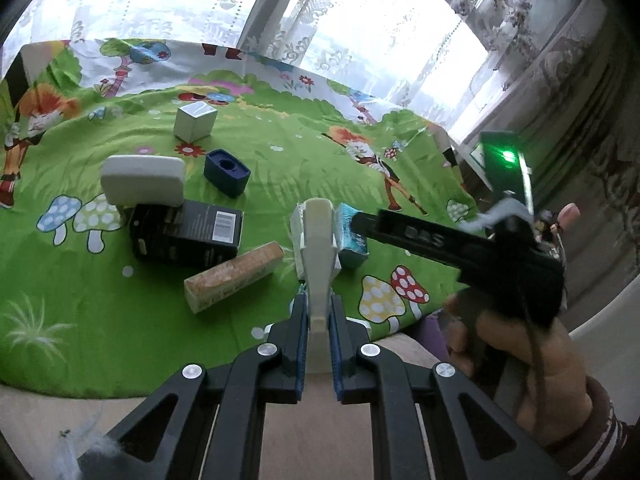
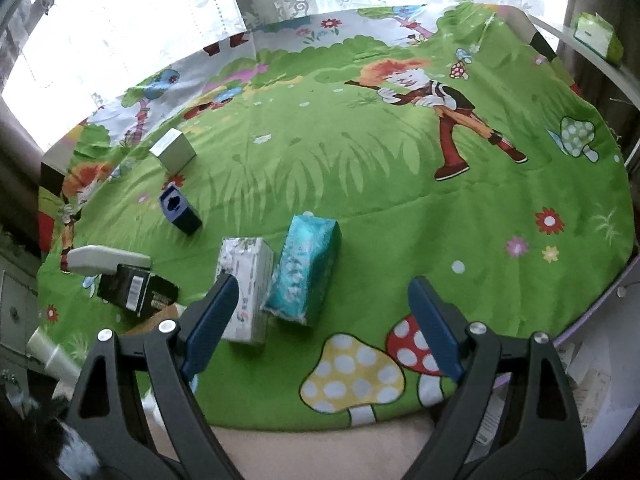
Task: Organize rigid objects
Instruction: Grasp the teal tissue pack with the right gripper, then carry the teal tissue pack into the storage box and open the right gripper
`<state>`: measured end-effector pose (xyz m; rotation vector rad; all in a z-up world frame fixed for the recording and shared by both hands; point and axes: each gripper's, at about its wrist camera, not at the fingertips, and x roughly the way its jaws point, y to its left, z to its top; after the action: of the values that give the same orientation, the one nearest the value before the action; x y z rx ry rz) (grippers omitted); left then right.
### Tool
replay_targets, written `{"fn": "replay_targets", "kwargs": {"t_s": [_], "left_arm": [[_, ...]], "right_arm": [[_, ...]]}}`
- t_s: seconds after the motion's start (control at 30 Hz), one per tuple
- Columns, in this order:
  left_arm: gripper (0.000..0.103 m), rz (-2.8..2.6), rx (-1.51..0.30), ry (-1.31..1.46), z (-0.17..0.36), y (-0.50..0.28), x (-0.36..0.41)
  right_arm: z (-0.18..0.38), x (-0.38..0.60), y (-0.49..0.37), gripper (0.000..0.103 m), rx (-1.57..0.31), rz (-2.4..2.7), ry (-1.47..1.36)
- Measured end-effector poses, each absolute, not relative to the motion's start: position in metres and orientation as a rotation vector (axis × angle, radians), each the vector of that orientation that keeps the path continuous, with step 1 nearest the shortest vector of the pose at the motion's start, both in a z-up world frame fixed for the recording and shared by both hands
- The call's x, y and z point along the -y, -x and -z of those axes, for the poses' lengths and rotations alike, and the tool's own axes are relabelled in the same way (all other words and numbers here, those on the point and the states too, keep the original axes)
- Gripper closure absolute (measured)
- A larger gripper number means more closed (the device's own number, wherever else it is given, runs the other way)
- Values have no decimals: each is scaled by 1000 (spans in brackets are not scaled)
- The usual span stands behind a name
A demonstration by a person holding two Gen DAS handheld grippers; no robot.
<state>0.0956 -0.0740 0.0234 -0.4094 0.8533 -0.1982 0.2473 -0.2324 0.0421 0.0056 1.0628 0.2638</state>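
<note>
My left gripper (image 1: pixel 319 304) is shut on a cream plastic piece (image 1: pixel 318 248) and holds it upright above the near edge of the cloth. Behind it stand a white patterned box (image 2: pixel 244 292) and a teal box (image 2: pixel 306 268) side by side. My right gripper (image 2: pixel 324 312) is open and empty, just in front of these two boxes; it also shows in the left wrist view (image 1: pixel 360 222), beside the teal box (image 1: pixel 352 240). A black box (image 1: pixel 188 234), a tan box (image 1: pixel 234 276), a white case (image 1: pixel 142 180), a dark blue box (image 1: pixel 226 172) and a silver cube (image 1: pixel 194 120) lie to the left.
A green cartoon cloth (image 2: pixel 360 160) covers the round table. A lace-curtained window (image 1: pixel 160 0) is behind it. A green pack (image 2: pixel 596 36) sits on a shelf at the far right. Papers (image 2: pixel 588 392) lie below the table's right edge.
</note>
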Motion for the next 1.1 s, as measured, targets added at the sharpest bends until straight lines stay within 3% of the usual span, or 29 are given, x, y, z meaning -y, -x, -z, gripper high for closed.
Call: {"fn": "replay_targets", "kwargs": {"t_s": [0.3, 0.4, 0.47, 0.57, 1.1], "left_arm": [[92, 205, -846, 431, -22, -94, 71], [92, 204, -843, 432, -22, -93, 71], [92, 203, -843, 434, -22, -93, 70], [92, 202, -842, 433, -22, -93, 70], [92, 227, -826, 450, -32, -87, 82]], "right_arm": [[-27, 224, -260, 24, -1106, -238, 29], [-19, 223, -264, 32, -1134, -237, 30], [-15, 223, -265, 50, -1152, -240, 30], [-15, 222, -262, 66, -1149, -255, 35], [-52, 262, -212, 66, -1021, -295, 22]]}}
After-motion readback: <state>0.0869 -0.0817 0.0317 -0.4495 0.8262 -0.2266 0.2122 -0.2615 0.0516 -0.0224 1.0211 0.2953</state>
